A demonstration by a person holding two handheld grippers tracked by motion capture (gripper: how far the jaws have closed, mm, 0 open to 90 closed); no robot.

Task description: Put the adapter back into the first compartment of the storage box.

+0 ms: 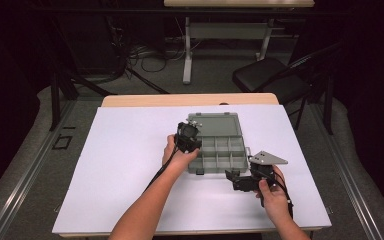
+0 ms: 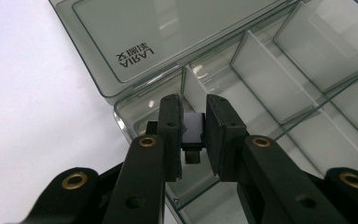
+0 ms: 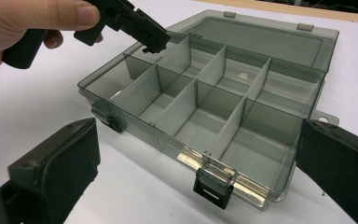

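Table (image 1: 130,165), white and wide, spreads under both claws, and on it sits the smoky plastic organiser box (image 1: 219,150) with its lid (image 2: 168,32) thrown back flat and its divided compartments open to the top. Left gripper (image 2: 193,135) hovers over the box corner nearest the lid hinge, jaws pinched on a small black part (image 2: 193,140), which hangs between the pads directly above the end compartment (image 2: 196,93) just ahead of the tips. Right gripper (image 1: 240,179) waits spread wide in front of the box's latch side, holding nothing, the black latch (image 3: 214,186) lying between its jaws. Placing looks to be the step in hand; next the left claw likely needs to dip slightly and part its jaws so the part drops inside that cell, clear of the divider.
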